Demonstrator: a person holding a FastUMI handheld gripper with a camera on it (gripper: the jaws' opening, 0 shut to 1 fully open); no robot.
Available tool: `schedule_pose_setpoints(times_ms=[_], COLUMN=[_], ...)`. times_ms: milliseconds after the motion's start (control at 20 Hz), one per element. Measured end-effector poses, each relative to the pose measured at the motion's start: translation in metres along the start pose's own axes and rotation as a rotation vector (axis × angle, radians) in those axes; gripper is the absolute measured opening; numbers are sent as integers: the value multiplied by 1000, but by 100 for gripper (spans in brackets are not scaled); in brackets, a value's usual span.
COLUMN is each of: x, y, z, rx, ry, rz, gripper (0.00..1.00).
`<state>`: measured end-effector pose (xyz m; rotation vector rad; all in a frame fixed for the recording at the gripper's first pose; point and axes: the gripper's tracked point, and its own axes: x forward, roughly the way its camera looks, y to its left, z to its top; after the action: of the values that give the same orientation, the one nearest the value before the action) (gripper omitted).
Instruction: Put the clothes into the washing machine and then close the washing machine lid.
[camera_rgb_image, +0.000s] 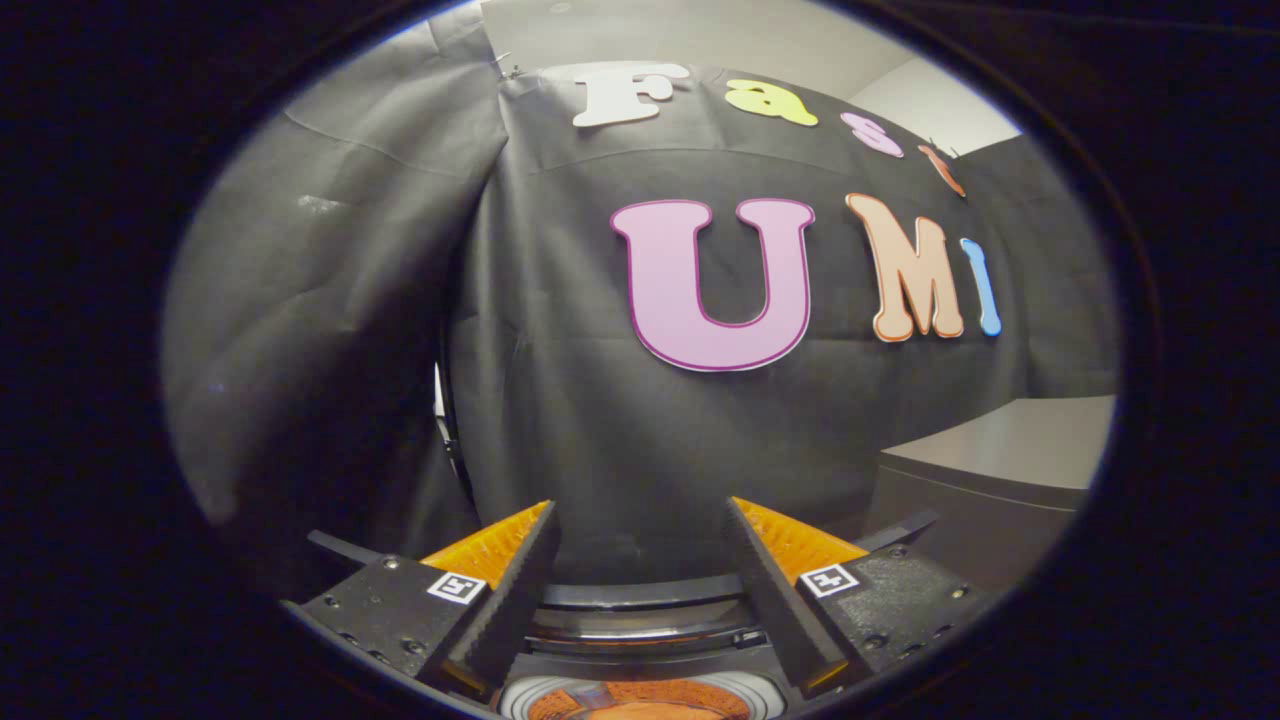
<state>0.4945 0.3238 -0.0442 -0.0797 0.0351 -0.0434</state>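
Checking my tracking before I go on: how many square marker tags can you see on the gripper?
2. One marker tag sits on the left finger's base, the other marker tag on the right finger's base. The gripper is open, nothing between its fingers. More may be hidden.

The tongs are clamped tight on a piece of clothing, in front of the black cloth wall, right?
Not quite. The gripper view shows the tongs open with nothing between them, in front of the black cloth wall.
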Motion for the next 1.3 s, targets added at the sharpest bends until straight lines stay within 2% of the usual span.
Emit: schedule_pose_setpoints(times_ms=[550, 600, 700, 850, 1000, 1300], x=[1, 2, 0, 3, -3, -10], y=[-3, -4, -18, -6, -7, -10], z=[-3, -7, -28, -34, -44, -59], rx=[10, 13, -2, 78, 18, 3], ry=[32, 51, 186, 170, 206, 257], rz=[59, 58, -18, 5, 3, 29], gripper=[98, 98, 97, 97, 97, 97])
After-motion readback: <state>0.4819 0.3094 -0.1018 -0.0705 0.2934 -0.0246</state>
